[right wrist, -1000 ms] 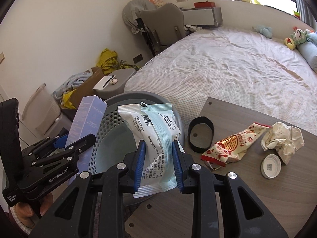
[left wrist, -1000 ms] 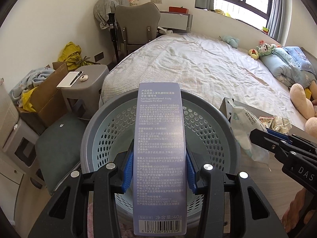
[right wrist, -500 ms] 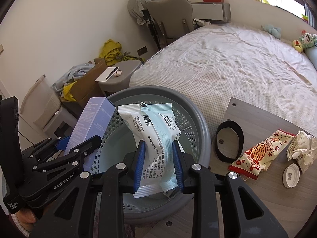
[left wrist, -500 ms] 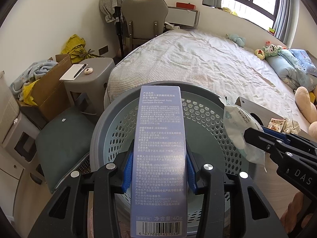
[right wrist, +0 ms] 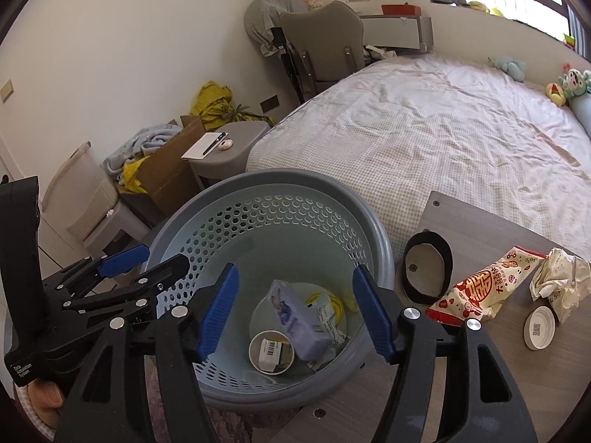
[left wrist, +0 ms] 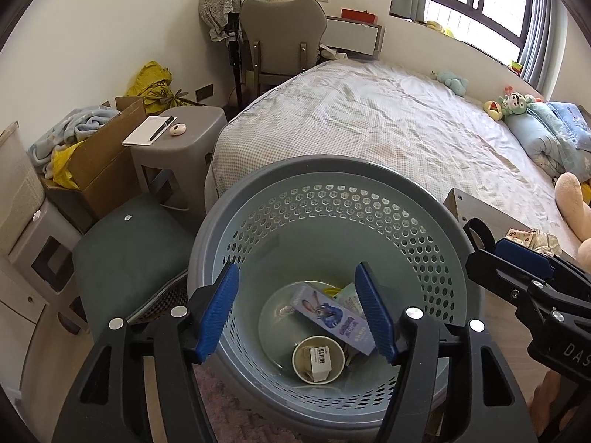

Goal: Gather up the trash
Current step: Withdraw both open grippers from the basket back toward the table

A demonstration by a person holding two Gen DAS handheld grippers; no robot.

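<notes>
A grey perforated basket (left wrist: 332,170) (right wrist: 295,177) stands below both grippers. My left gripper (left wrist: 295,273) (right wrist: 164,254) hangs over it with its jaws opening and nothing between them. My right gripper (right wrist: 295,273) (left wrist: 487,251) is over the basket too, jaws opening and empty. At the basket's bottom lie a purple toothpaste box (left wrist: 332,317) (right wrist: 299,317), a white-and-teal packet (left wrist: 347,295) (right wrist: 325,310) and a paper cup (left wrist: 318,360) (right wrist: 271,347). On the wooden table (right wrist: 480,369) lie a red snack wrapper (right wrist: 484,284), crumpled paper (right wrist: 561,280) and a white lid (right wrist: 540,326).
A black ring (right wrist: 428,273) sits at the table's left edge next to the basket. A bed (right wrist: 443,140) lies beyond. A grey stool (left wrist: 177,136), a cardboard box (left wrist: 99,155) and a dark cushion (left wrist: 129,247) crowd the left side.
Both grippers opened over the basket. The purple box left my left gripper and the packet left my right one; both now lie at the basket's bottom.
</notes>
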